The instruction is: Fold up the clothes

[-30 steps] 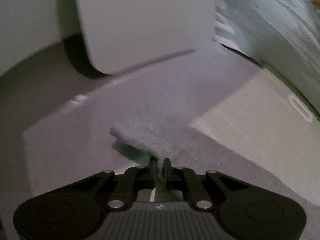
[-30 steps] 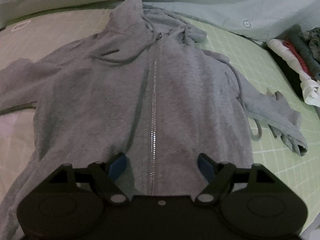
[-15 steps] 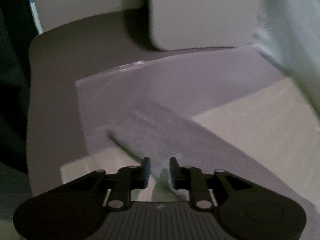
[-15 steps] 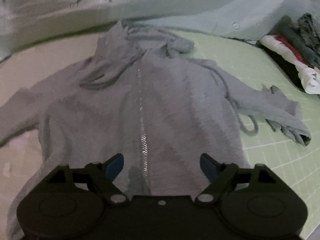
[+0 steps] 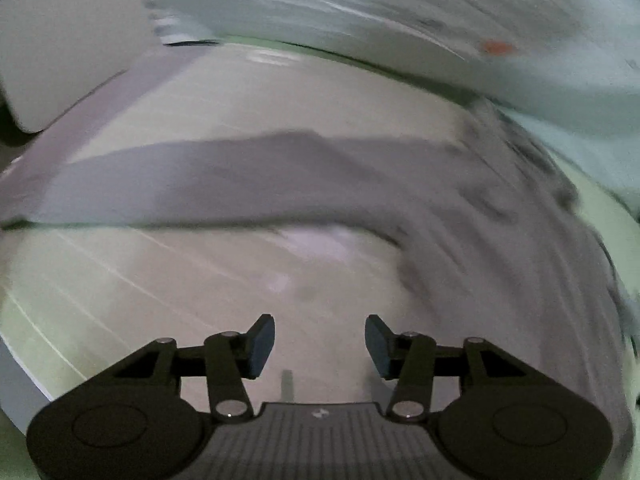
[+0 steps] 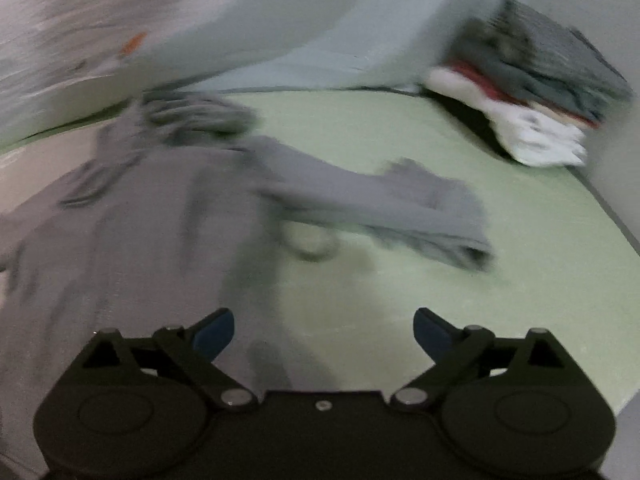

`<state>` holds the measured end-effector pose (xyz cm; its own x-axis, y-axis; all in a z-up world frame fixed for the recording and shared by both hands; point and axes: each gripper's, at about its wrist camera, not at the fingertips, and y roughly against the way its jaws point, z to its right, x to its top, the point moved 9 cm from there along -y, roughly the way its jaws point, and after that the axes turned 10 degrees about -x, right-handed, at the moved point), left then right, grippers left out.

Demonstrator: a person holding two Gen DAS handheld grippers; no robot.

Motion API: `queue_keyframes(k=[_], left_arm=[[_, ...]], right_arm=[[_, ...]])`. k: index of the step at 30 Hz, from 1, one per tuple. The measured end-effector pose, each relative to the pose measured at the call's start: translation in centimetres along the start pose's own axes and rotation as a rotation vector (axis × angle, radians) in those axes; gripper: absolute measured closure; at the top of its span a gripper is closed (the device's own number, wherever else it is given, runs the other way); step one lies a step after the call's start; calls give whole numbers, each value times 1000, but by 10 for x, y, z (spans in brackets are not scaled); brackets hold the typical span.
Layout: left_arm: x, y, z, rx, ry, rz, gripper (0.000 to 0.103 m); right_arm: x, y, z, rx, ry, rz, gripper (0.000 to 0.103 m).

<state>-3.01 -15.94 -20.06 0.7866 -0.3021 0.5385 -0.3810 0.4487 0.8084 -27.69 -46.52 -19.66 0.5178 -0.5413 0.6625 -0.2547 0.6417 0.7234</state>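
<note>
Both views motion-blurred. Grey hoodie (image 6: 132, 216) lies spread flat on green gridded mat (image 6: 460, 300), one sleeve (image 5: 192, 184) stretched sideways, the other sleeve (image 6: 384, 204) crumpled. Left tool (image 5: 320, 344) jaws wide apart, gripping nothing, above mat. Right tool (image 6: 323, 330) likewise spread, empty, over hoodie's edge. Folded clothes stack (image 6: 536, 92) far right.

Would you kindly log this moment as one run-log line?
left claw open, empty | right claw open, empty | grey hoodie spread flat, unfolded | both views blurred

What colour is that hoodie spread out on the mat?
Grey all over; the hoodie shows best in the right wrist view, though motion blurs it.
</note>
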Motion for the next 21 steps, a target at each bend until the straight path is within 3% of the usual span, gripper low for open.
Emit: queue_keyframes(k=[3,9,11,14,15,16,21], left_arm=[[-24,0,35,6,-37,-25,51],[-49,5,70,40,-20,-2,45],[-58,4,83,52,-9,0,45],[-69,2,102,69,-4,1,45],[-71,3,107,77,-6,0,45],[-72,3,111,83,-9,-1,45],[-72,8,125,106,-13,-2,45]], right_arm=[[-4,-15,43,-49,-22,-31,6],[-5,-42,102,-54,-60,-57,6],[-3,-54,115,-52,-49,-60,12],[0,-68,122,6,-47,-51,29],[1,-71,124,31,-51,-43,43],[2,-74,123,57,-49,-37,49],[11,-87,108,165,-18,-11,53]])
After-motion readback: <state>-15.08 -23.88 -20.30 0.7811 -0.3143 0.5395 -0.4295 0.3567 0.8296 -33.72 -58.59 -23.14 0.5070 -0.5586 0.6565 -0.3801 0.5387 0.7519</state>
